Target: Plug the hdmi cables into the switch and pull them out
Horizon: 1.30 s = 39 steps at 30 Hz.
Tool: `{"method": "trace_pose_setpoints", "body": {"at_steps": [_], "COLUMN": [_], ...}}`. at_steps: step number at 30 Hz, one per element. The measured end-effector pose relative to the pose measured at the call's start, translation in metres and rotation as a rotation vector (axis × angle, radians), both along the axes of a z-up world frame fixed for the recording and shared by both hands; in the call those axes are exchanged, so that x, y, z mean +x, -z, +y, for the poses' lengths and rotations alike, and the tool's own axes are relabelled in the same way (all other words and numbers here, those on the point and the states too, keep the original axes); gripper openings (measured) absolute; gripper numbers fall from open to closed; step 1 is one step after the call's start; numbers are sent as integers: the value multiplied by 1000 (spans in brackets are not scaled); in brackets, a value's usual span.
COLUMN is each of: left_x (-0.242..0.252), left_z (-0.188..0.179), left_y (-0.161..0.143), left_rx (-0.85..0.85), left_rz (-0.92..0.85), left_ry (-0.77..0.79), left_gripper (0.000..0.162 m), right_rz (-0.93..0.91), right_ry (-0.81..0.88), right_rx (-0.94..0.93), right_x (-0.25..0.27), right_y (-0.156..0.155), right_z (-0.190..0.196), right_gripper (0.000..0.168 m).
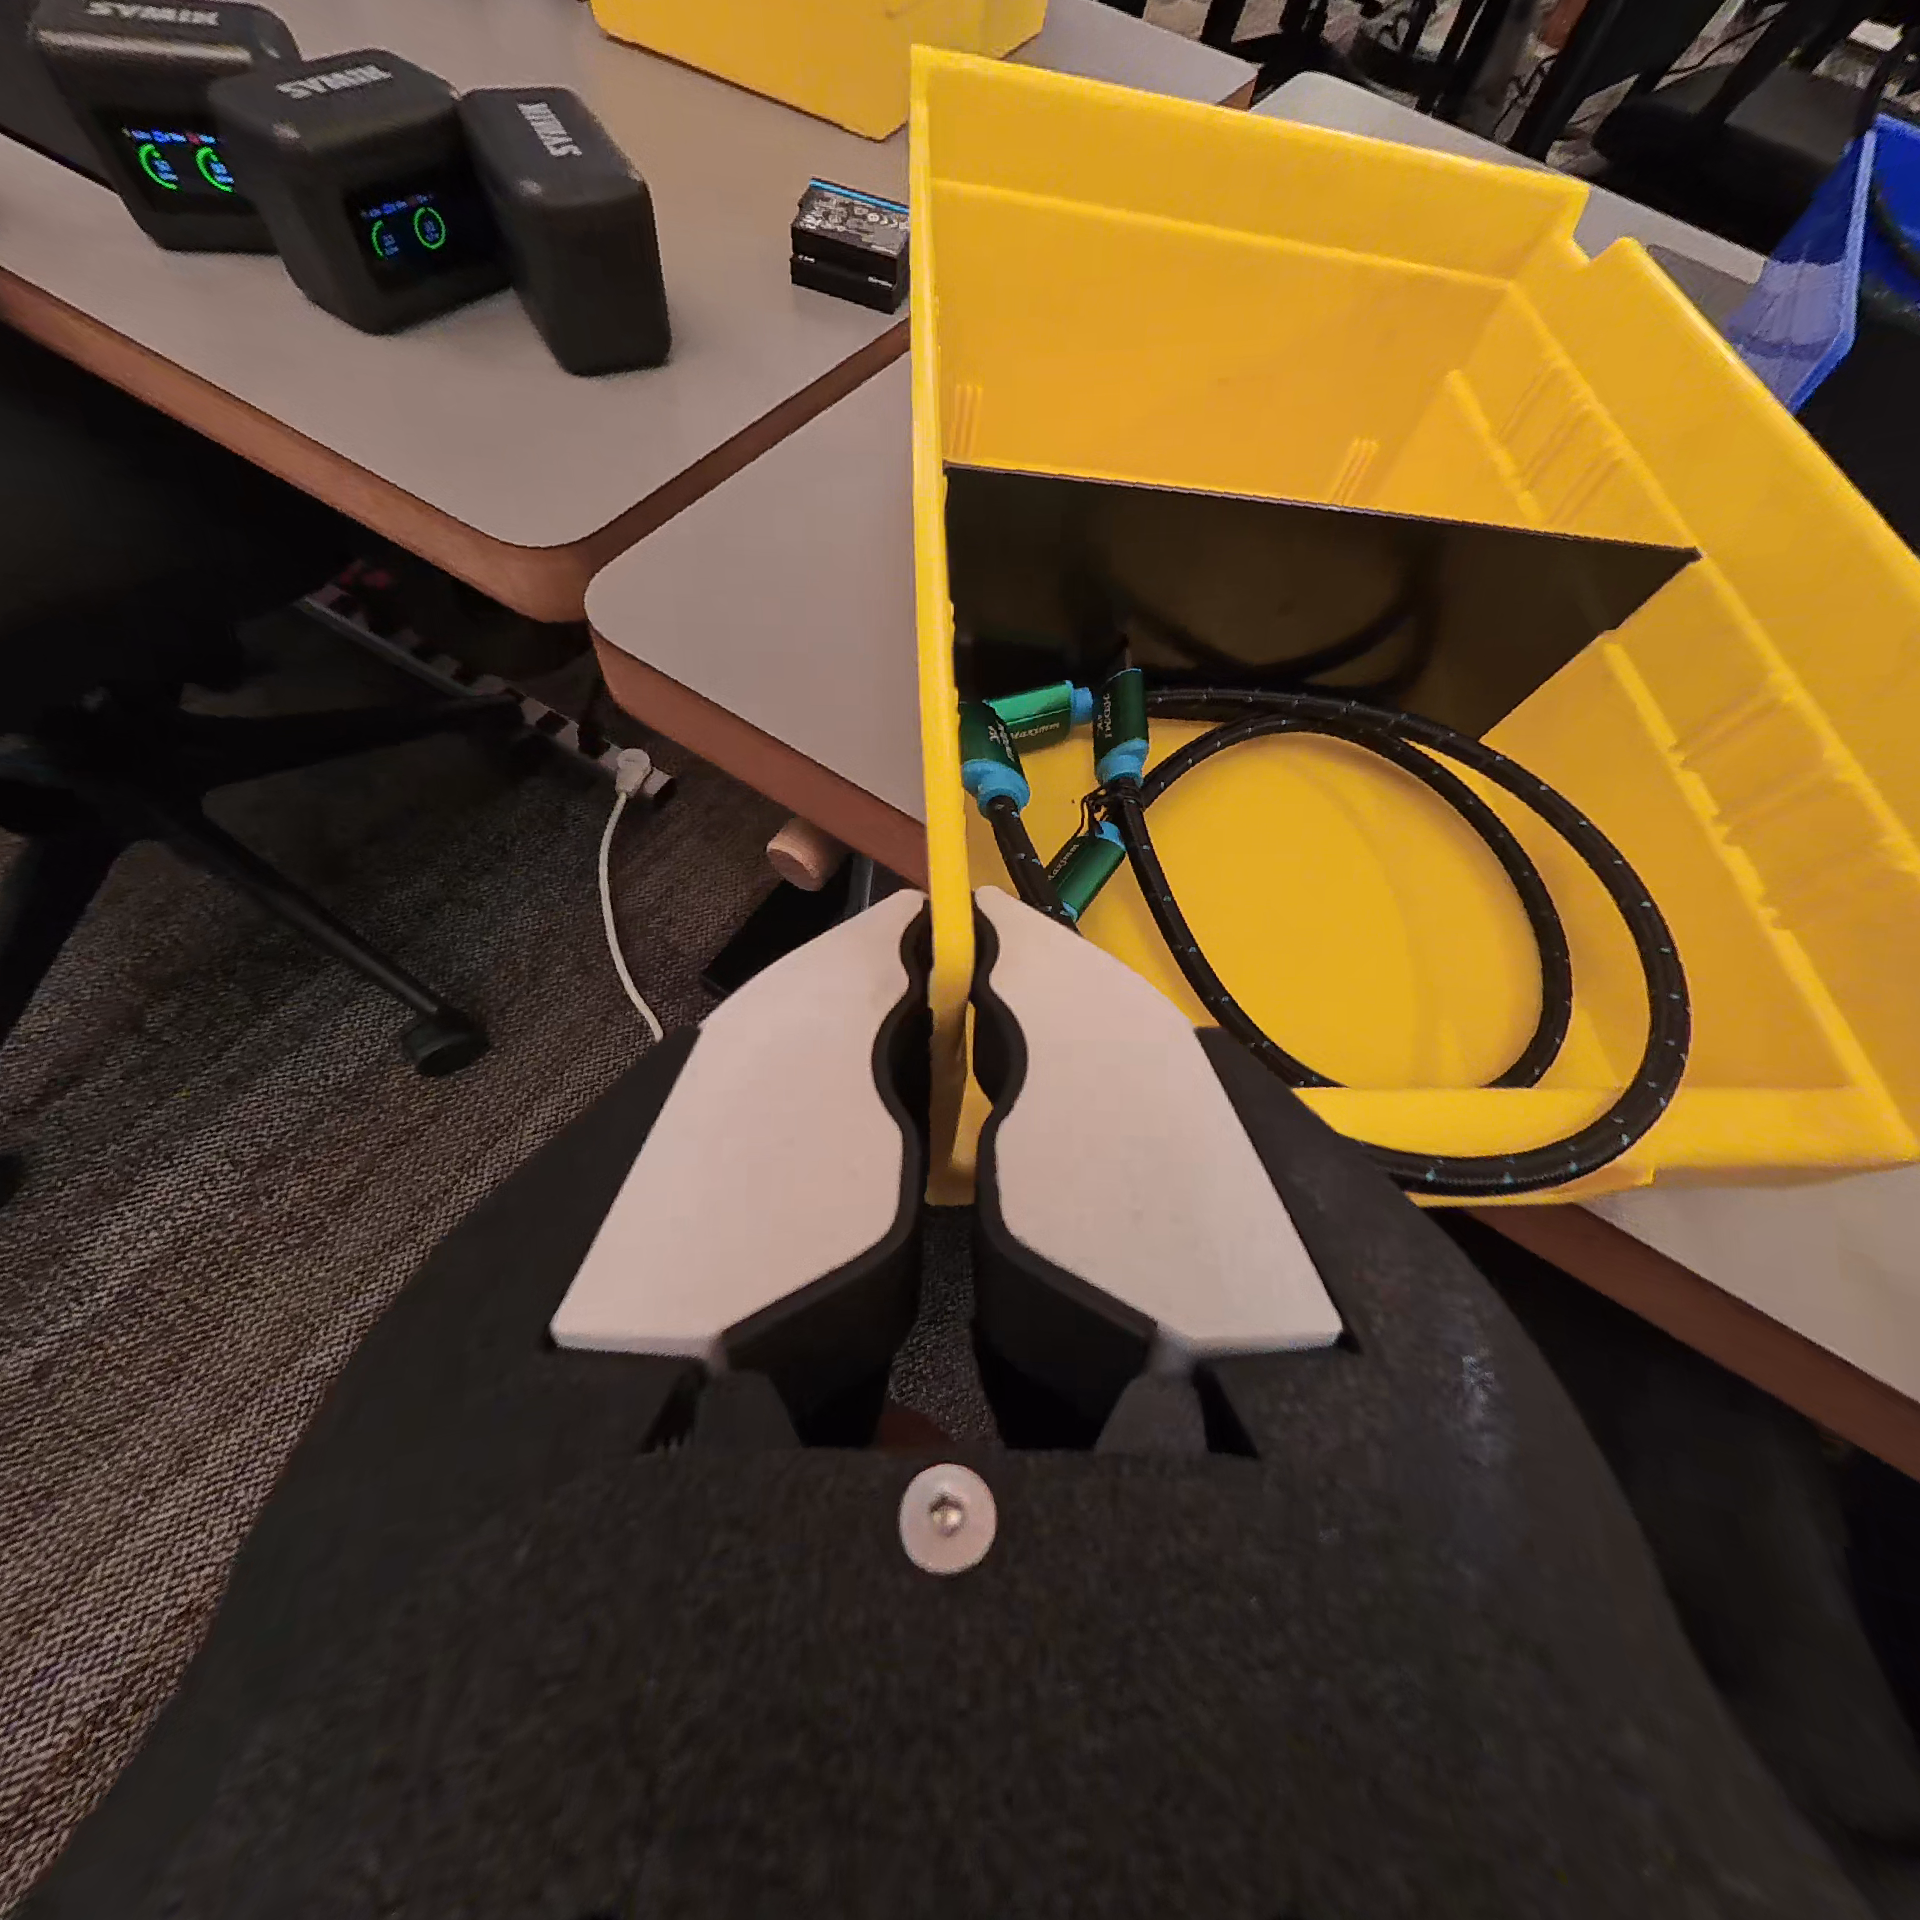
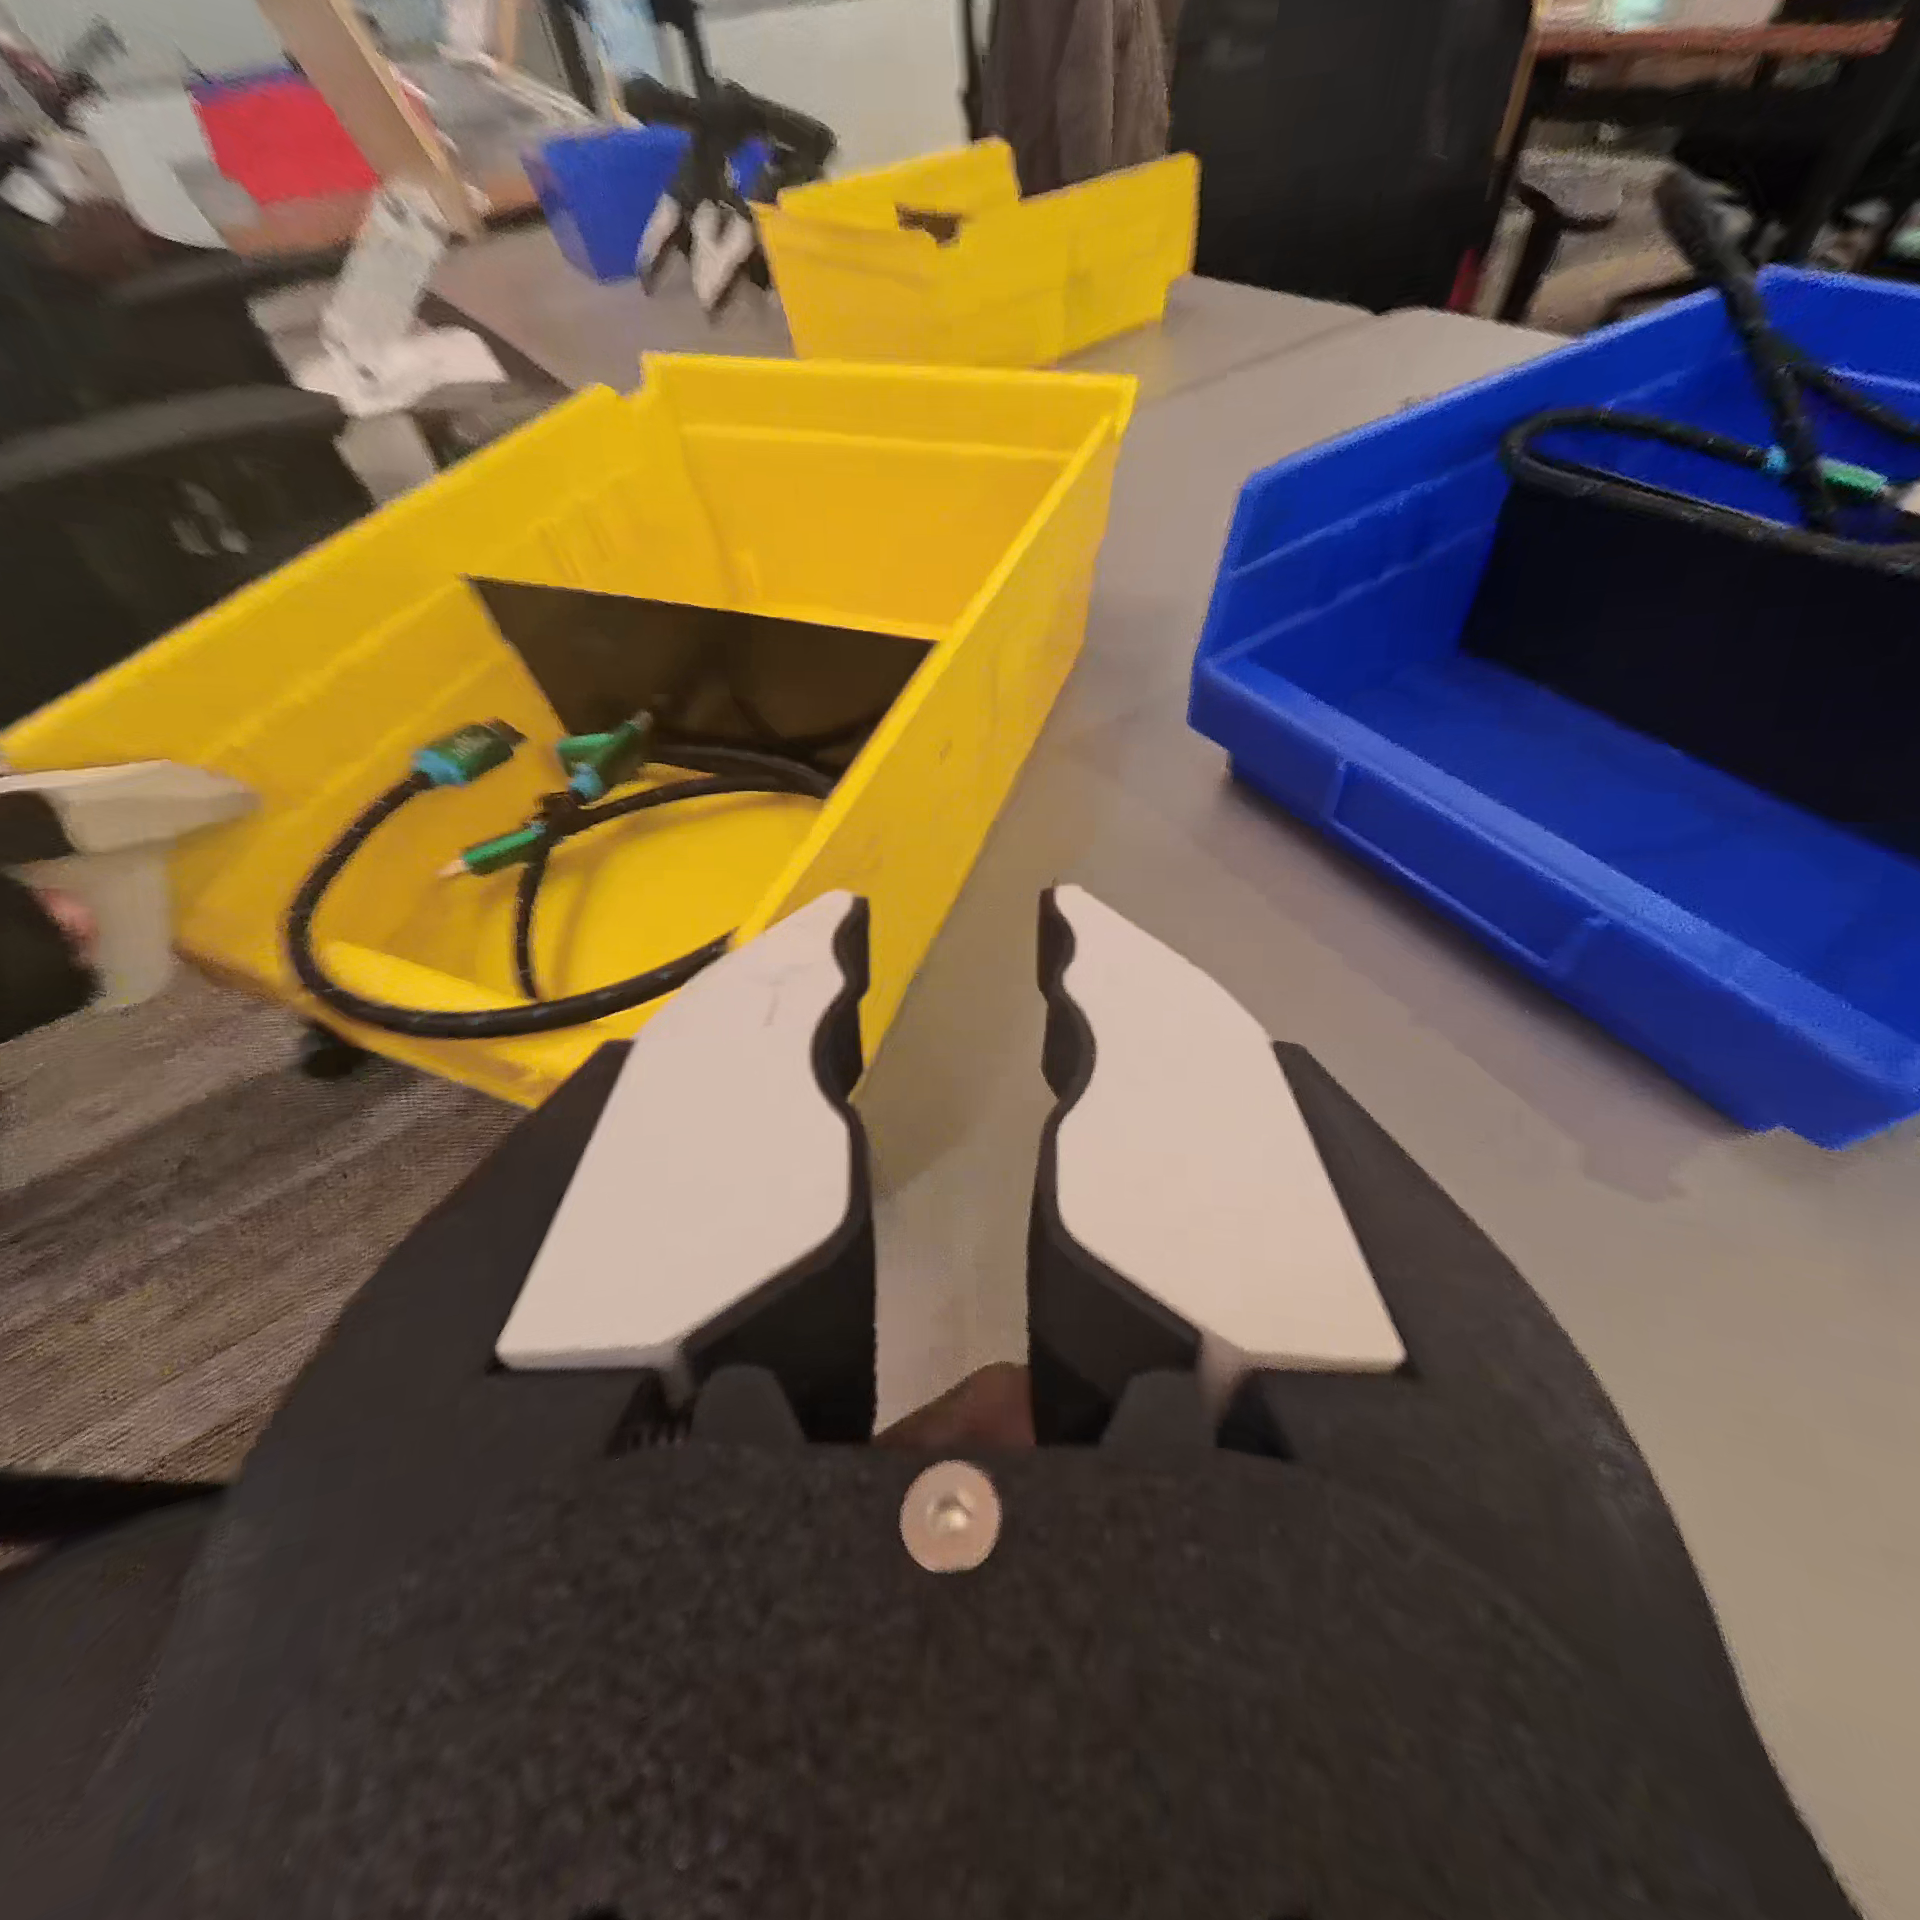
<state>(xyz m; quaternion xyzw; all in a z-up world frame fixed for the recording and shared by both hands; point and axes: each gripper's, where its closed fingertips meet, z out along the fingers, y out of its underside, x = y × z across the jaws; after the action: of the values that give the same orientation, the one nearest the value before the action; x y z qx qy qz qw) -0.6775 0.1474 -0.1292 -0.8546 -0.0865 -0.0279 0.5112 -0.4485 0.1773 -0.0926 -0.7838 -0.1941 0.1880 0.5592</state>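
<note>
Cables [image 1: 1455,914] with green plugs [image 1: 1023,717] lie coiled in the near compartment of the yellow bin [image 1: 1247,343], some plug ends reaching a dark switch under the black divider [image 1: 1299,582]. The left gripper [image 1: 951,935] pinches the bin's left wall, likely steadying it on the bench [image 1: 758,623]. The right gripper [image 2: 951,914] hovers with fingers apart, empty, near the bin's right wall, probably free to reach in.

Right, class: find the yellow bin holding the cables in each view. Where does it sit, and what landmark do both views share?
Left wrist view: the yellow bin fills the upper right, its side wall clamped by the left gripper.
Right wrist view: the bin sits left of centre, beyond the open right gripper.
Shared landmark: the black divider inside the bin.
</note>
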Motion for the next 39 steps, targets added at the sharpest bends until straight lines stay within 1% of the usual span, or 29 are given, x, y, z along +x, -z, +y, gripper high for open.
{"method": "trace_pose_setpoints", "body": {"at_steps": [1,3,5,6,7,8,9,11,12,13,15,16,17,18,20,23,25,27,30,33,36,39], "left_x": [0,1,1,0,0,0,0,0,0,1,5,9,12,15,19,27,38,56,99,172,270,380], "left_z": [-1,-2,-3,-3,-3,-3,-4,-3,-3,-2,-1,-1,-1,-2,-6,-15,-21,-27,-26,-9,9,16], "left_y": [0,0,0,0,0,0,0,0,0,0,0,0,0,-1,-4,-24,-48,-78,-121,-146,-149,-137], "left_rx": [5,13,12,12,13,14,17,22,24,26,28,27,27,29,50,120,187,276,386,429,422,396], "left_rz": [11,35,25,15,8,8,13,29,38,42,26,18,17,15,21,27,31,101,136,104,71,69], "left_ry": [-2,-3,-2,0,3,6,7,3,2,4,21,36,53,67,77,80,80,86,131,274,484,666], "left_gripper": [4,3,3,3,4,4,4,3,3,3,4,4,4,5,5,4,4,5,5,5,6,6], "right_rz": [13,-31,-78,-72,-29,18,38,19,13,1,-53,-70,-77,-100,-134,-132,-150,-149,-136,-138,-138,-177], "right_ry": [-38,-16,31,32,35,17,-10,-15,-39,-50,-29,-19,1,43,70,66,73,98,161,281,410,582], "right_rx": [5,23,2,-20,-6,30,61,106,86,39,-60,-87,-92,-70,-7,126,221,306,414,466,451,384], "right_x": [-6,-11,-14,-14,-13,-12,-12,-8,-13,-19,-28,-31,-32,-28,-23,-18,-9,8,50,121,215,317], "right_y": [-1,5,14,12,3,-9,-17,-24,-18,-6,25,37,43,43,30,-9,-36,-62,-101,-126,-132,-121], "right_z": [-9,-10,0,1,1,-3,-9,-20,-26,-28,-21,-15,-8,-1,4,-4,-10,-15,-23,-31,-47,-70], "right_gripper": [32,16,5,6,10,21,28,28,28,30,36,32,17,10,6,6,5,4,4,4,5,5]}}
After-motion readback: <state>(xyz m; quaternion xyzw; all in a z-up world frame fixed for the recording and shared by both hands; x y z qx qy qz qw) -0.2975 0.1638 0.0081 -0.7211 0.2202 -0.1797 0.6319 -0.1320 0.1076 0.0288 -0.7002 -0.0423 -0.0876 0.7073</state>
